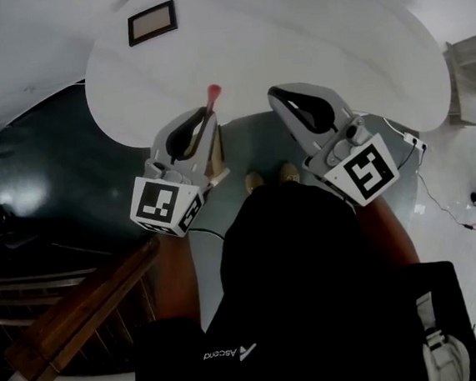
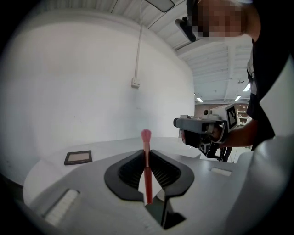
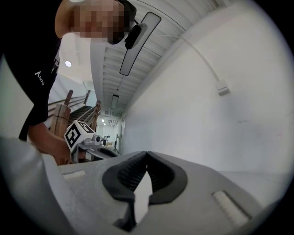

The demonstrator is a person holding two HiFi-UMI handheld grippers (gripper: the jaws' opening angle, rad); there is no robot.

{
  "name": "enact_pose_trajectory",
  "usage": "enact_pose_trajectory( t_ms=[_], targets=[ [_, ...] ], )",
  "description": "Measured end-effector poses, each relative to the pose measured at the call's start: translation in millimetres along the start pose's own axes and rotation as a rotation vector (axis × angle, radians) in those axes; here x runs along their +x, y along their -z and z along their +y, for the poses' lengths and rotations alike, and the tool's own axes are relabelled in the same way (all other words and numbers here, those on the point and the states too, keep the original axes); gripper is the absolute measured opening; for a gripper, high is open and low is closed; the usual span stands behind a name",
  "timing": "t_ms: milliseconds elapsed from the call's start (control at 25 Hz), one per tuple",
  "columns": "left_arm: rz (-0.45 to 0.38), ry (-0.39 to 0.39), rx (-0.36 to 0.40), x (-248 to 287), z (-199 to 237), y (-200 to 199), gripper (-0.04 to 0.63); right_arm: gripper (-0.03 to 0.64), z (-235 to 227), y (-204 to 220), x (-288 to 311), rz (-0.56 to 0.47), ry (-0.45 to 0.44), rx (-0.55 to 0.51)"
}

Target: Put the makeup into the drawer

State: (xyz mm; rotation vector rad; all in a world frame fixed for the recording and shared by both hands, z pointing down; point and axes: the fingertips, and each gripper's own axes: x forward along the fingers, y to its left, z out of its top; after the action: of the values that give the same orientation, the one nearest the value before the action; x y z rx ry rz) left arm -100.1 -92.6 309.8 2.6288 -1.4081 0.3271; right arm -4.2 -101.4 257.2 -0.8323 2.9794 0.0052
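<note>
White table (image 1: 290, 38) beyond; left tongs (image 2: 146, 152) pinch pink brush (image 2: 147, 176), bristles protruding; right tongs (image 3: 146, 153) closed, empty.

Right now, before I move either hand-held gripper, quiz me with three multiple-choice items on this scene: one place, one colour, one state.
1. Where does the palette lie?
A. on the floor
B. on the white table
C. in a drawer

2. What colour is the head of the brush in the left hand-held gripper?
A. pink
B. blue
C. green

3. How does the right hand-held gripper stand?
A. wide open
B. shut on the brush
C. shut, with nothing between its jaws

Key:
1 B, since the head view shows the palette flat on the tabletop, apart from both grippers.
2 A, since the bristles above the left jaws are pink.
3 C, since the right gripper view shows the jaw tips meeting with nothing between them.
</note>
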Motion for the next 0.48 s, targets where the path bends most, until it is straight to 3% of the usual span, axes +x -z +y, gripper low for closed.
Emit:
enact_pose_trajectory(
  t_ms=[200, 480],
  targets=[
    [0.010, -0.019, 0.017, -27, -4, 7, 0.054, 0.003, 16, 3, -2, 0.012, -0.018, -0.003],
    [0.089, -0.066, 0.020, -54, 4, 43, 0.054, 0.003, 37, 15, 2, 0.038, -0.060, 0.002]
  ],
)
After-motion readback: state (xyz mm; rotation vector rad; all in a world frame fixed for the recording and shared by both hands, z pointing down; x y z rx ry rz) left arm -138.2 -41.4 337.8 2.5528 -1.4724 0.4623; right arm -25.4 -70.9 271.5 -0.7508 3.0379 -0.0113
